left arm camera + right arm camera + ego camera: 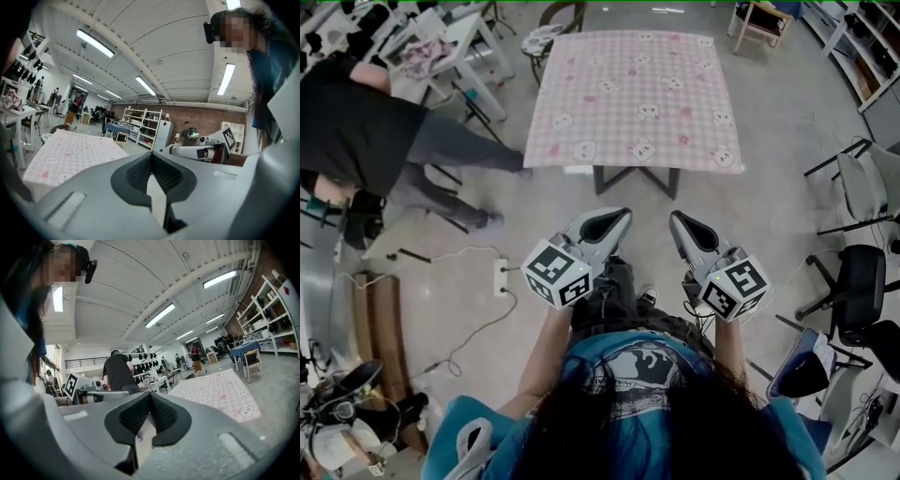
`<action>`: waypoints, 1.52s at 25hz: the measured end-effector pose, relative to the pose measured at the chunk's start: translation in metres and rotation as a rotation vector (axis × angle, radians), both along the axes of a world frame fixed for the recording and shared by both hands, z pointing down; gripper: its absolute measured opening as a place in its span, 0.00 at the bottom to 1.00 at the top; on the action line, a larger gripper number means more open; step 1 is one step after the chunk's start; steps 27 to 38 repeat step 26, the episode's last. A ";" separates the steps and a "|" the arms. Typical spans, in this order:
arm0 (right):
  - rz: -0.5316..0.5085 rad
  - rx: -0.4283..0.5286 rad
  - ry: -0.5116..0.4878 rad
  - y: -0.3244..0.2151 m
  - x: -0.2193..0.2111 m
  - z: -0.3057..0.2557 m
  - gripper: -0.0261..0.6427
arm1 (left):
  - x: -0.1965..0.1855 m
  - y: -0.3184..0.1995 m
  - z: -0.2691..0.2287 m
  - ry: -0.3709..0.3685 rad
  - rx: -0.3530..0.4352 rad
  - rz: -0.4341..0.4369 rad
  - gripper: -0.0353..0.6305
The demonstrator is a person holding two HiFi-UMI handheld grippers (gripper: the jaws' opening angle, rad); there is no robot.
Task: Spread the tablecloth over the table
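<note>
Nearest, side by side in front of a teal shirt [628, 375]: left gripper [617, 217] and right gripper [679, 221], each with its marker cube toward the body. Both aimed level at the table ahead. Jaws of both pressed together, ribbed pads meeting, nothing between them. Well apart from the cloth, over bare floor.

Just left of the left gripper, on the floor: a white power strip [500, 277] with a trailing cable.

Farther on, straight ahead: the pink checked tablecloth [636, 98] with its small bear faces, lying flat across the table and hanging a little over the near edge. Below that edge, dark table legs [634, 178].

At right, black chairs [860, 281] near white shelving. At far left, a person in a black top [352, 131], bent over beside a white table [461, 36].
</note>
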State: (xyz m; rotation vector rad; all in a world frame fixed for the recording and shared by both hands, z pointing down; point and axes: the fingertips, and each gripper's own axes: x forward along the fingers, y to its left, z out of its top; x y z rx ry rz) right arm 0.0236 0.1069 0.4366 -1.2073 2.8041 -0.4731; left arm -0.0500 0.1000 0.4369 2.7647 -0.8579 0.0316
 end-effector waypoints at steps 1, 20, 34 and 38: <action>0.001 0.008 -0.002 0.001 0.002 -0.001 0.04 | 0.003 0.001 0.000 -0.002 0.002 0.007 0.08; -0.022 0.021 0.007 0.014 0.017 -0.002 0.04 | 0.032 0.018 -0.002 -0.009 0.005 0.049 0.08; -0.017 0.017 0.010 0.014 0.021 -0.002 0.04 | 0.036 0.023 -0.003 0.001 0.003 0.063 0.08; -0.017 0.017 0.010 0.014 0.021 -0.002 0.04 | 0.036 0.023 -0.003 0.001 0.003 0.063 0.08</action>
